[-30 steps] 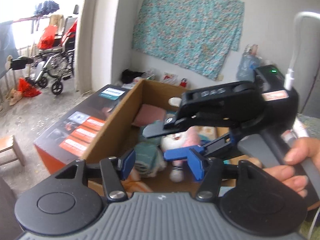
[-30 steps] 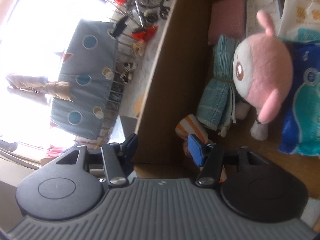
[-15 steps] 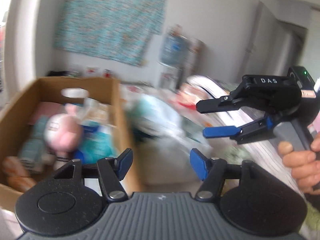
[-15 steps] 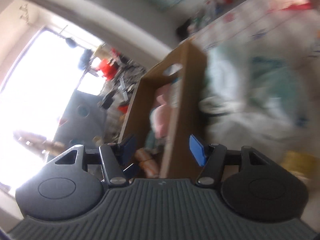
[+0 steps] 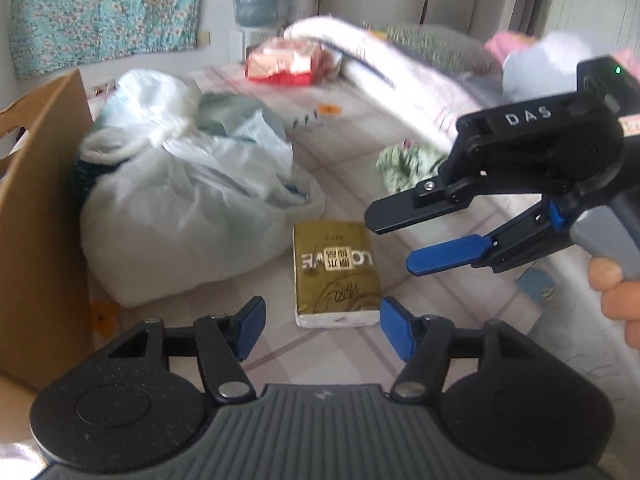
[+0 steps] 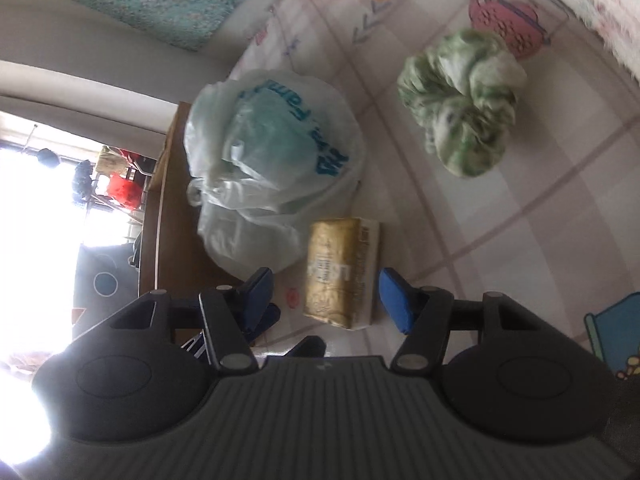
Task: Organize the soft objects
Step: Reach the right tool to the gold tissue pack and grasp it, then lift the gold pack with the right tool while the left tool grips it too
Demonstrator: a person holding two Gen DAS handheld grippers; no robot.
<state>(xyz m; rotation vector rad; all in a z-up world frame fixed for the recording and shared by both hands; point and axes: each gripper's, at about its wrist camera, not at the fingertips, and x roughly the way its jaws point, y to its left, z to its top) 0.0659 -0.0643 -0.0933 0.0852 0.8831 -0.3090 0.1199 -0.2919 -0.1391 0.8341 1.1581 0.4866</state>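
1. The left gripper (image 5: pixel 322 330) fills the bottom of the left wrist view, its jaws spread with nothing between them; over the last second they have been opening a little. Its grey body hides the bed just below.
2. The right gripper (image 6: pixel 326 298), at the bottom of the right wrist view, also has its jaws apart and empty. In the left wrist view it enters from the right edge, and the hand (image 5: pixel 618 292) holding it is cut off there.
3. Just beyond both grippers a gold tissue pack (image 5: pixel 335 270) lies flat on the checked bedsheet (image 5: pixel 360 152), its print too blurred to read fully.
4. A white plastic bag (image 5: pixel 180 216), stuffed and crumpled, sits left of the pack; its contents show only as teal shapes.
5. The cardboard box (image 5: pixel 40 200) is cut off at the left edge, its inside hidden.
6. A green-and-white bundled cloth (image 6: pixel 460 104) lies farther off, motion-blurred.
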